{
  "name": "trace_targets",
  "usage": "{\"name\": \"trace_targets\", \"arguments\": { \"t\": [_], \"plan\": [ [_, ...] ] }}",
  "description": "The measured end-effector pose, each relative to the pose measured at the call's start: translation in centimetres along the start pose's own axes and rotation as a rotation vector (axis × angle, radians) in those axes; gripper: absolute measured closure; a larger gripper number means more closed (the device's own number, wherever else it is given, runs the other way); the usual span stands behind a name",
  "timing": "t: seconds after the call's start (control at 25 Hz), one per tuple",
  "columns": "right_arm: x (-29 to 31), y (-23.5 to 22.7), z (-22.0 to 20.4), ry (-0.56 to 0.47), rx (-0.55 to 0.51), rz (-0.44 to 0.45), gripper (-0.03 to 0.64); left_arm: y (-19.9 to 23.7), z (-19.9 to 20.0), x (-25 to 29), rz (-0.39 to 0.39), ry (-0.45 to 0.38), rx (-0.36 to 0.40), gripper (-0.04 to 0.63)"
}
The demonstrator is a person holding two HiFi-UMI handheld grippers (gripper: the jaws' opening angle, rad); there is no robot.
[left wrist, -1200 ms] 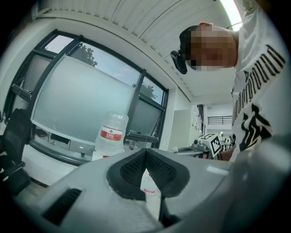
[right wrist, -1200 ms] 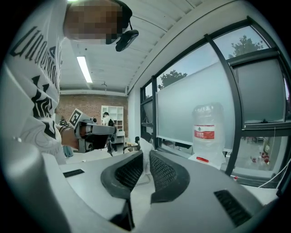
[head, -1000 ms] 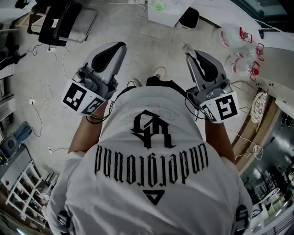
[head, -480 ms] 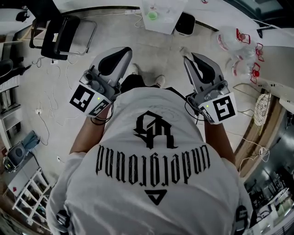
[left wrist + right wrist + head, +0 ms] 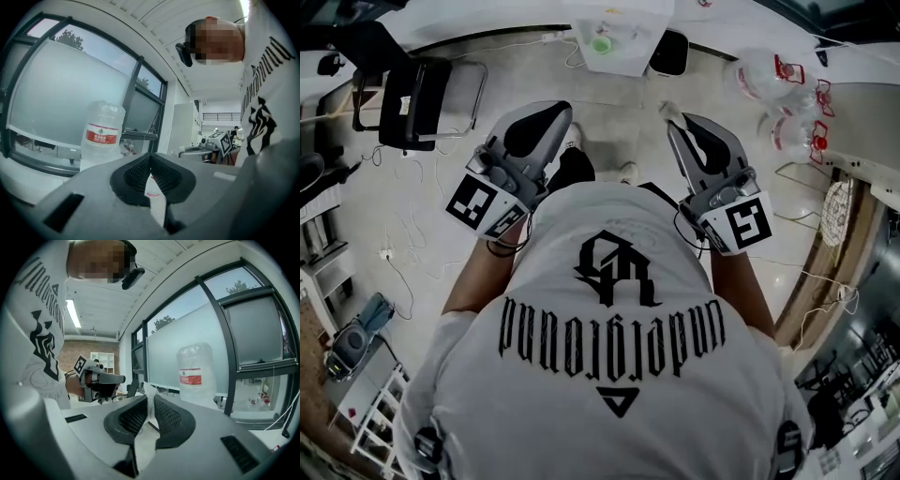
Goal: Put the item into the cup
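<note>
Both of us... rather, both our grippers are loaded. The left gripper (image 5: 559, 111) is closed on a thin white sachet (image 5: 153, 193) with red print, pinched between its ribbed pads. The right gripper (image 5: 673, 124) is clamped on a white slip (image 5: 149, 397) whose edge pokes out past the tips. Either could be the item; we judge it is the sachet. Both grippers point roughly level, side by side in front of our chest and well apart.

The cup is hard to place. The small green-rimmed round thing (image 5: 600, 44) on the white table (image 5: 623, 62) ahead may be it, but it is too small to be sure.

The risks we see come from the grip and the target. Both pieces are thin and limp, so they could slide out if the jaws ease. A limp sachet can also fold over the rim and land beside the cup. A light cup would tip if a jaw nudged it on the way in.
</note>
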State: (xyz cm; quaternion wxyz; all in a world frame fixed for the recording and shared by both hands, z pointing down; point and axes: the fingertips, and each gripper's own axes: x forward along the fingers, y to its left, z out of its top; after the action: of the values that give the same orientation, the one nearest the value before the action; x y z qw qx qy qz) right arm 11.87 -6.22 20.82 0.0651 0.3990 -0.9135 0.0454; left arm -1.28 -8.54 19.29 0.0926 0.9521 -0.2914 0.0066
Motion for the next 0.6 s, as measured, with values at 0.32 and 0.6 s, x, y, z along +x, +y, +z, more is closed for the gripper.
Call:
{"name": "trace_targets", "arguments": {
  "t": [0.32, 0.6],
  "plan": [
    [6.3, -1.2, -0.9, 0.029, 0.027, -0.013, 0.569, 5.6, -0.4, 1.4, -0.048, 0.035, -0.009, 0.581],
    [10.7, -2.1, -3.1, 0.111, 0.005, -0.01, 0.569, 9.6, -1.0, 2.5, -0.066, 0.04, -0.029, 0.581]
  ]
}}
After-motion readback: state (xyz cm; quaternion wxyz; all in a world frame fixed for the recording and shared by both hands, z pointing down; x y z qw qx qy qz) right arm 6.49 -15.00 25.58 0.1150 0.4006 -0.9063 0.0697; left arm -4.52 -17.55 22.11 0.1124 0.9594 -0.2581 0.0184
